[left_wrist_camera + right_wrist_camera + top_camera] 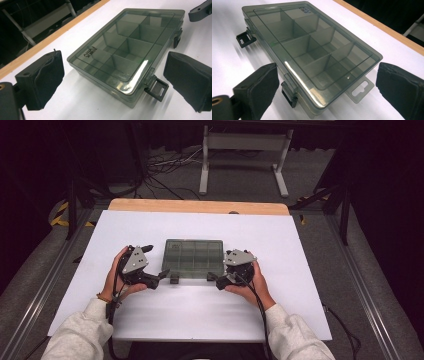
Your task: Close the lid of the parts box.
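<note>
Lab/test rig: white board [300,270] on table, floor cables [165,167], alu rails [45,285].

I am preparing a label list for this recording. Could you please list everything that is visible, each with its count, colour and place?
organizer box: one, clear smoky green, lid closed, compartments look empty, middle of the board
latches: two, dark, flipped open on the box's near edge
white board: one, covers the tabletop
wooden table edge: one, light brown, far side
white stand: one, on the floor behind
left gripper: one, black, open, left of the box
right gripper: one, black, open, right of the box
</note>
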`<state>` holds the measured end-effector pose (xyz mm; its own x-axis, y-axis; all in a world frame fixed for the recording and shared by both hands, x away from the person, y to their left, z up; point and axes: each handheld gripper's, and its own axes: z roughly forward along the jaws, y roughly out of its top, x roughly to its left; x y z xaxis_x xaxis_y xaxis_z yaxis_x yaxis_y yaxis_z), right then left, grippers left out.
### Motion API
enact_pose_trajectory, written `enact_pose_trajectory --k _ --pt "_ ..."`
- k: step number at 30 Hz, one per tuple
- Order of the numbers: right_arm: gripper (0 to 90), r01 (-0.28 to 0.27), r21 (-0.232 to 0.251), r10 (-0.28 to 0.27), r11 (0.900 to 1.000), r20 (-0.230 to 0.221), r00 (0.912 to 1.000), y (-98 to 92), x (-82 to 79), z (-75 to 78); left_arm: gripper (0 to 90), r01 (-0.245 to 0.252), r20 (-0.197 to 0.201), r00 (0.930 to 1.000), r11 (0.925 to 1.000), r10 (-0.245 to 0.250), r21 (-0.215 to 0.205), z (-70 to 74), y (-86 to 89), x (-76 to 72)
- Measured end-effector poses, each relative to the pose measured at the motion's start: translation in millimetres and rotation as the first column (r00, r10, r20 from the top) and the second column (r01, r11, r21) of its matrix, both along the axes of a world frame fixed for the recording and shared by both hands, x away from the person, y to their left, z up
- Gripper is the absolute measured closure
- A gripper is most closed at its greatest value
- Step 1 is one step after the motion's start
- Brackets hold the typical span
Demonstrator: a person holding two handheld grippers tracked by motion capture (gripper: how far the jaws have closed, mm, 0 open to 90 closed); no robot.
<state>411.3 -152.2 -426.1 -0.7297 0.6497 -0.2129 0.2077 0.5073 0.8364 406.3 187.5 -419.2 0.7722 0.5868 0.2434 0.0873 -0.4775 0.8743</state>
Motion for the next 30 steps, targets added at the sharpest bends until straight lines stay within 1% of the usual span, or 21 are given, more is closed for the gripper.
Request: enact_pose_trajectory --k 3,5,9,11,12,13,16,17,20,22,24,27,30 --pt "5.5 0.005 0.001 -0.005 1.0 0.015 0.9999 -1.0 -2.5 2.5 3.9 0.001 0.005 1.0 1.0 -0.001 -0.002 1.7 1.7 -3.7" --pt "5.6 0.008 -0.001 -0.008 1.0 0.023 0.9997 -2.3 -4.3 4.1 3.9 -0.001 0.02 0.9998 1.0 0.001 0.007 3.2 3.1 -6.0" --pt "6.0 0.011 0.002 -0.011 1.0 0.035 0.9993 -4.5 -7.5 6.3 3.9 -0.002 0.026 0.9997 1.0 0.002 -0.001 4.5 4.6 -10.2" --pt "6.5 0.017 -0.002 -0.017 1.0 0.046 0.9988 -6.0 -9.5 7.3 3.9 -0.004 0.03 0.9995 0.9999 0.003 0.013 5.3 5.7 -12.1" --pt "6.5 0.018 -0.001 -0.017 1.0 0.048 0.9987 -6.5 -10.3 7.7 3.9 -0.006 0.028 0.9996 0.9999 0.006 0.009 4.9 5.6 -13.4" --pt "6.5 0.018 -0.002 -0.018 1.0 0.05 0.9986 -7.1 -11.1 8.0 3.9 -0.007 0.039 0.9992 0.9998 0.006 0.02 5.4 6.3 -14.8" --pt "6.7 0.019 0.0 -0.019 1.0 0.053 0.9984 -9.3 -13.8 9.1 3.8 -0.002 0.043 0.9991 0.9998 0.001 0.02 6.3 7.8 -18.1" --pt "6.7 0.02 0.001 -0.02 1.0 0.055 0.9983 -9.9 -14.9 9.4 3.9 -0.002 0.043 0.9991 0.9999 0.002 0.012 6.2 8.1 -19.8" --pt "6.7 0.026 0.0 -0.026 1.0 0.064 0.9976 -13.4 -18.3 10.6 3.9 -0.002 0.052 0.9987 0.9998 0.001 0.018 6.9 10.1 -22.8" --pt "6.7 0.026 0.008 -0.027 1.0 0.06 0.9978 -16.4 -20.1 11.3 3.9 -0.009 0.058 0.9983 0.9997 0.008 0.023 6.4 11.1 -25.8" --pt "6.7 0.032 0.011 -0.033 0.999 0.062 0.9975 -19.9 -22.7 11.6 4.0 -0.004 0.062 0.9981 0.9998 0.003 0.021 6.4 12.8 -28.2" --pt "6.7 0.037 0.005 -0.038 0.999 0.065 0.9971 -23.6 -25.7 11.7 4.1 -0.008 0.064 0.9979 0.9997 0.007 0.023 6.3 14.9 -32.5" --pt "6.7 0.038 0.008 -0.039 0.999 0.063 0.9973 -26.5 -28.3 11.7 4.2 -0.005 0.069 0.9976 0.9996 0.003 0.028 6.3 16.2 -34.3"
